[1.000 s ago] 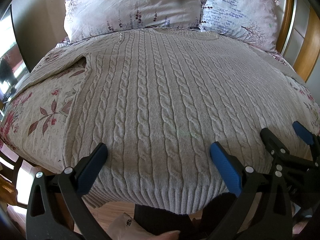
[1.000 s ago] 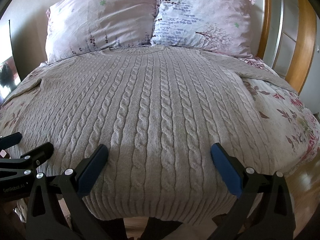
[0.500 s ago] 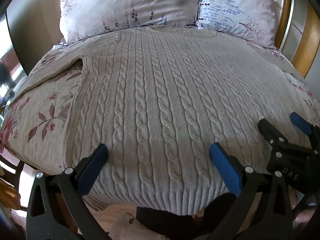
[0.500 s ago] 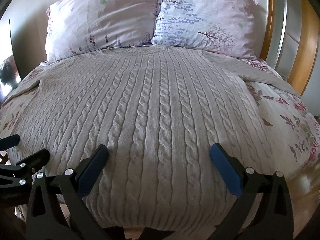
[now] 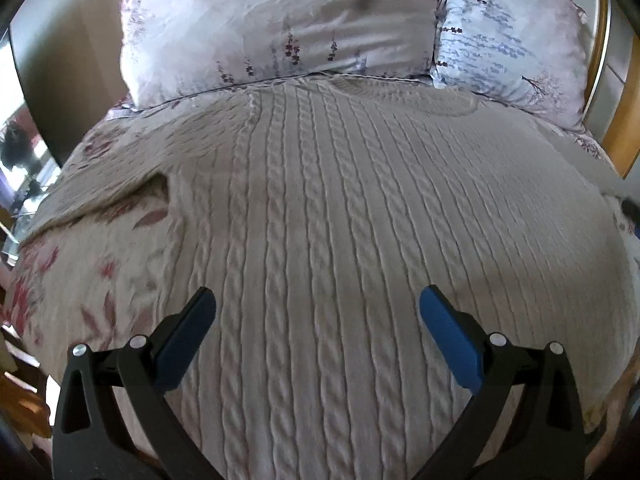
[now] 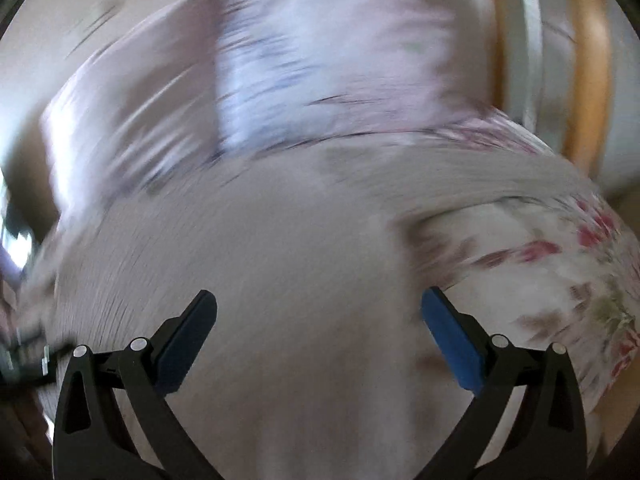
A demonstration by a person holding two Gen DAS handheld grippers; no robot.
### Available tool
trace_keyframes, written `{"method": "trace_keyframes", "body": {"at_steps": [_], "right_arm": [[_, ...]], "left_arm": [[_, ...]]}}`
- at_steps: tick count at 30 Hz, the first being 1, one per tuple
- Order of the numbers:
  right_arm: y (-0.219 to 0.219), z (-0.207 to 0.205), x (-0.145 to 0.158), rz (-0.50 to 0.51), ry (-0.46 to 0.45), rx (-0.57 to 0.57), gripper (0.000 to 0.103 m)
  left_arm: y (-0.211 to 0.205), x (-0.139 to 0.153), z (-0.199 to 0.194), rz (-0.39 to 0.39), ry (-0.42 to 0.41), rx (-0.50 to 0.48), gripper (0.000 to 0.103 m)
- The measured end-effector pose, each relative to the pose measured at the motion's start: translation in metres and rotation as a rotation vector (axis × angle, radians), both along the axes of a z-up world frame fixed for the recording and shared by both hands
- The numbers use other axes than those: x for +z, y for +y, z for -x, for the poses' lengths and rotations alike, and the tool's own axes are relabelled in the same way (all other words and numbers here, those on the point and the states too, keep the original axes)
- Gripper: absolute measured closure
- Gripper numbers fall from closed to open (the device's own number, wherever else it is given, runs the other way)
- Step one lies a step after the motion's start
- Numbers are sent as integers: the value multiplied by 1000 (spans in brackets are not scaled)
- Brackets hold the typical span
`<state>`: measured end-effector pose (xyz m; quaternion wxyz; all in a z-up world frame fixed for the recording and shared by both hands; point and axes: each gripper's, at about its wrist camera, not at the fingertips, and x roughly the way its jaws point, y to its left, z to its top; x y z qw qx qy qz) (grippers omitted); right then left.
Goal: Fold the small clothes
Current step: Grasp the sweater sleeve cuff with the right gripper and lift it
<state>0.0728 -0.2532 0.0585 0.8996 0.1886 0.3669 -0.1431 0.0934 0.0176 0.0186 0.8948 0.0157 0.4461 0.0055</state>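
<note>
A beige cable-knit sweater (image 5: 340, 220) lies flat, front up, on a bed, its neck towards the pillows. Its left sleeve (image 5: 104, 188) runs out to the left. My left gripper (image 5: 316, 312) is open and empty, hovering over the sweater's lower body. In the right wrist view, which is heavily motion-blurred, the sweater (image 6: 280, 260) fills the middle and its right sleeve (image 6: 500, 188) stretches right. My right gripper (image 6: 318, 314) is open and empty above the sweater's right half.
Two floral pillows (image 5: 280, 24) lean at the head of the bed. The floral bedsheet (image 5: 80, 280) shows left of the sweater and in the right wrist view (image 6: 560, 272) to its right. A wooden headboard (image 6: 584, 80) stands at the far right.
Both grippers have moved forward over the sweater, past its hem, which has left view. The right gripper swings fast to the right, blurring its view. Both stay open.
</note>
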Motion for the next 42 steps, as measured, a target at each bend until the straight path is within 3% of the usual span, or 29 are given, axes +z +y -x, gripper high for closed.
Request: {"method": "trace_keyframes", "body": {"at_steps": [1, 3, 7, 12, 23, 25, 26, 29, 34, 38, 42], "right_arm": [[-24, -3, 1, -37, -2, -56, 3], [-77, -7, -3, -125, 8, -181, 20], [-163, -1, -21, -306, -1, -391, 37], [-224, 9, -39, -413, -22, -527, 53], [-261, 3, -43, -371, -45, -651, 70], [-262, -1, -42, -313, -15, -659, 76], [-261, -3, -41, -288, 2, -661, 86], [-251, -14, -33, -181, 34, -636, 94], [-193, -40, 17, 34, -51, -462, 94], [-113, -70, 50, 112, -120, -201, 94], [-6, -105, 39, 117, -77, 142, 94]], "left_arm": [[2, 1, -5, 20, -3, -9, 2], [6, 3, -12, 100, -27, -42, 2], [13, 8, -23, 233, -83, -73, 2], [9, 14, -37, 237, -127, -78, 2], [8, 5, -60, 250, -82, -93, 2], [10, 5, -61, 255, -78, -91, 2], [12, 5, -61, 263, -77, -87, 2], [19, 5, -62, 306, -73, -75, 2], [32, 5, -63, 395, -57, -56, 2], [35, 8, -61, 404, -74, -62, 2], [37, 11, -57, 430, -85, -73, 2]]}}
